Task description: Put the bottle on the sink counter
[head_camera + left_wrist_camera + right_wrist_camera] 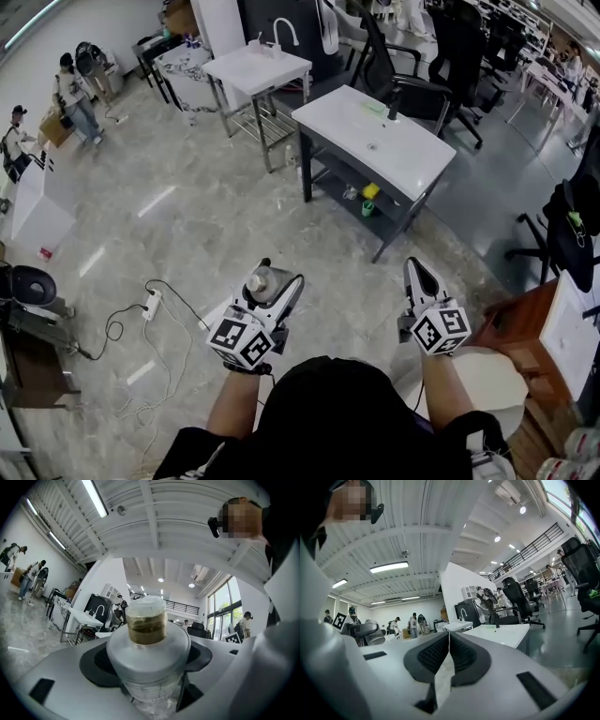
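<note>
On the carry: my left gripper [269,281] is clamped wide around a clear bottle [260,280], its pale cap pointing out past the jaw tips and tilted upward, which I judge keeps it from sliding out as I go. My right gripper [418,269], level with it at 3 o'clock, has its jaws pressed together on nothing, apparently left free as a spare. A power strip [150,304] and its looping cable lie on the marble floor [234,216] at 9 o'clock, off my line. The edge of a wooden desk [511,328] crowds in at 3 o'clock. Straight ahead the floor looks open. The sink counter [412,159] stands well apart at 12 to 1 o'clock, near corner toward me, its white top mostly bare apart from a black faucet [394,103] and a small green item [375,108] at the far edge, so there should be room to set the bottle down. A second sink [258,67] sits at 11 o'clock beyond, with an office chair [412,84] behind.
</note>
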Tool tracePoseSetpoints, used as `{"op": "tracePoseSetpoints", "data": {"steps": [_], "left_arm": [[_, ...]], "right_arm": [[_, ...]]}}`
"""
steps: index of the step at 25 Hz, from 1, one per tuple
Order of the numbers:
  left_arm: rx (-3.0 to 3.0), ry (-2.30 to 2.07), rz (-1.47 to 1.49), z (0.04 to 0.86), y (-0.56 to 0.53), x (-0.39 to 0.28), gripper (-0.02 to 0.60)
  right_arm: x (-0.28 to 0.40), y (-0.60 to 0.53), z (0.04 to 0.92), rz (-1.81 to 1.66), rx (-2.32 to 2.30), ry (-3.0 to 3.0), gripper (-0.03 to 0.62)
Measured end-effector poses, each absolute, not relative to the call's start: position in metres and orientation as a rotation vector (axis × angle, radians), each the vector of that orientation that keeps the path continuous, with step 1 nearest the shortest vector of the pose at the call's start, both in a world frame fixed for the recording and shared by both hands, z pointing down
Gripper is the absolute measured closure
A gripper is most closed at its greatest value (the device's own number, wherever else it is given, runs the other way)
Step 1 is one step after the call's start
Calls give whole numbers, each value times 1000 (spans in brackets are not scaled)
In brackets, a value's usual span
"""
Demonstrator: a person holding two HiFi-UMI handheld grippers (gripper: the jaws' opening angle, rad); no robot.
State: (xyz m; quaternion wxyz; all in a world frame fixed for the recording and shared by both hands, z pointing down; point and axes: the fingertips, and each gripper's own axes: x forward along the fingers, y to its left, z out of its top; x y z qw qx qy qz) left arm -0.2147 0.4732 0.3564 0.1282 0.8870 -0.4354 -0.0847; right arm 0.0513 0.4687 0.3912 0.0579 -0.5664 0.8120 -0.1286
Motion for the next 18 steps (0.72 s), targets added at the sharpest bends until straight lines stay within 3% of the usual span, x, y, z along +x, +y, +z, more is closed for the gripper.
{"op": "tracePoseSetpoints", "data": {"steps": [8, 18], "left_arm": [[2542, -1276, -237, 368, 441, -239, 225], [2495, -1346, -240, 365, 331, -208, 225]], "right_arm": [[30, 439, 402, -412, -1716, 2446, 563], [71, 312, 408, -343, -1718, 2437, 562]]}}
